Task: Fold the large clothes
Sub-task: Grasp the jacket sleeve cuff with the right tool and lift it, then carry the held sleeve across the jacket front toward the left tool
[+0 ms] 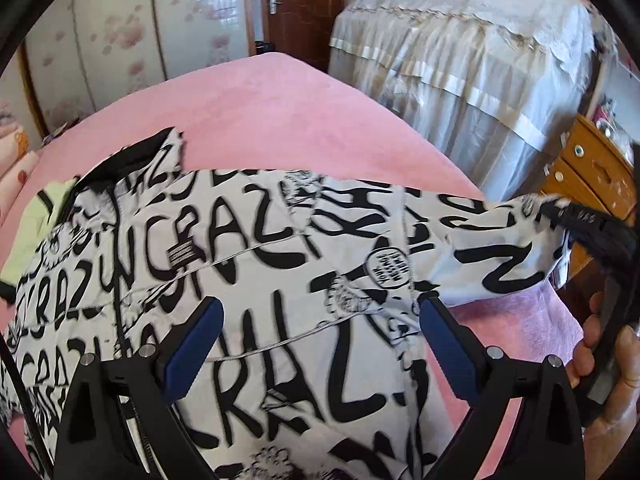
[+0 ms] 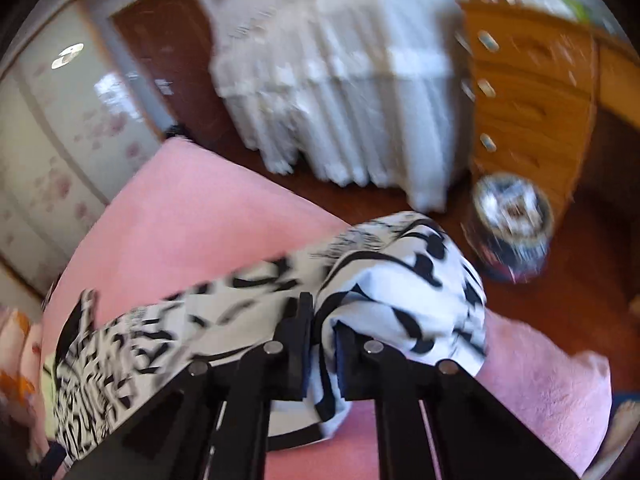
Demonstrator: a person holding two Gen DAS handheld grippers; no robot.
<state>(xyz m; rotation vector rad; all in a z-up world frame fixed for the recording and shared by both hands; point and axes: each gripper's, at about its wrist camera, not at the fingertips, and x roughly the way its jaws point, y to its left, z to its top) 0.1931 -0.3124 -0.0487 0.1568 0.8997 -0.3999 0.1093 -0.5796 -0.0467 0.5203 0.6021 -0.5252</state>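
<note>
On a pink bed (image 1: 256,112), the printed jacket (image 1: 248,248) lies with its long axis running nine to three o'clock, directly under the left gripper (image 1: 320,320), whose jaws gape wide and hold nothing. At three o'clock the right gripper (image 2: 324,320), the nearer to the sleeve (image 2: 400,280), is clenched on that sleeve's end, likely ready to carry it across the body toward nine o'clock.

Bright daylight fills my views; fisheye edges curve into black corners; my right view is smeared with motion blur.
</note>
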